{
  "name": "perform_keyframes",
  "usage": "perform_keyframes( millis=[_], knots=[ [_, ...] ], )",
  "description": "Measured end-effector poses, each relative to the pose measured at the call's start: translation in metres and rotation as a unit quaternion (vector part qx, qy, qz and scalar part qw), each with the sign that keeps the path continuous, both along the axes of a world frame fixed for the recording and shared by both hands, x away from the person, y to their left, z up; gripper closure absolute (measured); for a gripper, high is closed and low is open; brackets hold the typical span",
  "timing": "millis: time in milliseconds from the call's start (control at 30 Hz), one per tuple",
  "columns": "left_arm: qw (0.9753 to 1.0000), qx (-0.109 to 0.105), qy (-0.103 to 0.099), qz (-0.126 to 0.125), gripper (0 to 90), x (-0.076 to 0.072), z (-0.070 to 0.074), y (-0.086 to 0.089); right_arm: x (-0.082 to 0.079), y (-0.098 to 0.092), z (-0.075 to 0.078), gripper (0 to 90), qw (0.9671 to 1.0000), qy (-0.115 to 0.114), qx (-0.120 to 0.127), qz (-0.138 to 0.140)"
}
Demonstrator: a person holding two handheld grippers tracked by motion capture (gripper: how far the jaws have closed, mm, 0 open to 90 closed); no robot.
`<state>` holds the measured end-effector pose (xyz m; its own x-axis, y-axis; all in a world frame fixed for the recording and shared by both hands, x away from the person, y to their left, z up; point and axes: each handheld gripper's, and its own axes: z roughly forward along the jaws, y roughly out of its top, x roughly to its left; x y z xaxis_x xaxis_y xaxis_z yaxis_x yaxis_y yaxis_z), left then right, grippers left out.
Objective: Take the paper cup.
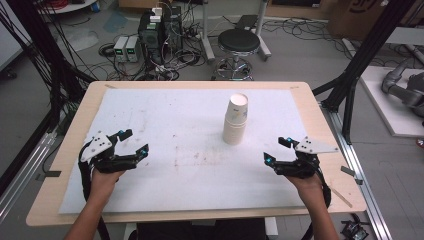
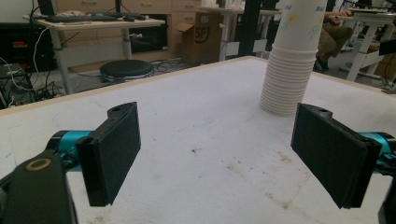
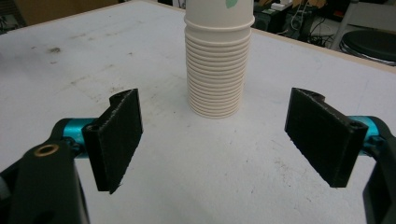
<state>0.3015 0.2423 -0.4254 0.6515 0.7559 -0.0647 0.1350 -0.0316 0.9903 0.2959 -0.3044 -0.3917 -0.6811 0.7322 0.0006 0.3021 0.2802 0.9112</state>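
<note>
We hold the left gripper (image 1: pixel 134 142) and right gripper (image 1: pixel 276 150) empty, jaws spread, flanking the upright stack of cream paper cups (image 1: pixel 235 120) mid-table, likely ready to reach in.

Cup stack (image 1: pixel 235 120) between spread tongs

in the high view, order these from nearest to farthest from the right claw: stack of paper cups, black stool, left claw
1. The stack of paper cups, on the table just ahead and to the left of the right claw.
2. The left claw, across the table on its left side.
3. The black stool, on the floor beyond the table's far edge.
</note>
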Motion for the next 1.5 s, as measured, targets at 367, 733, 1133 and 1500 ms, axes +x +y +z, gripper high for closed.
perform_keyframes(
  millis=[367,733,1133,1500],
  knots=[
    [1.0,0.004,-0.007,-0.004,15.8,-0.001,-0.001,0.002,0.001,0.002,0.0,19.4,1.0,0.002,0.003,0.008],
    [0.9999,-0.001,0.002,-0.016,15.6,-0.001,-0.003,0.004,0.001,0.006,0.001,19.4,0.9999,0.011,0.006,0.01],
    [0.9994,-0.005,0.017,-0.029,15.3,0.001,-0.004,0.002,0.009,0.017,0.013,19.3,0.9996,0.018,0.011,0.017],
    [0.9996,0.0,0.014,-0.026,15.3,0.0,-0.004,0.001,0.031,0.041,0.034,19.3,0.9993,0.018,-0.005,0.032]
  ],
)
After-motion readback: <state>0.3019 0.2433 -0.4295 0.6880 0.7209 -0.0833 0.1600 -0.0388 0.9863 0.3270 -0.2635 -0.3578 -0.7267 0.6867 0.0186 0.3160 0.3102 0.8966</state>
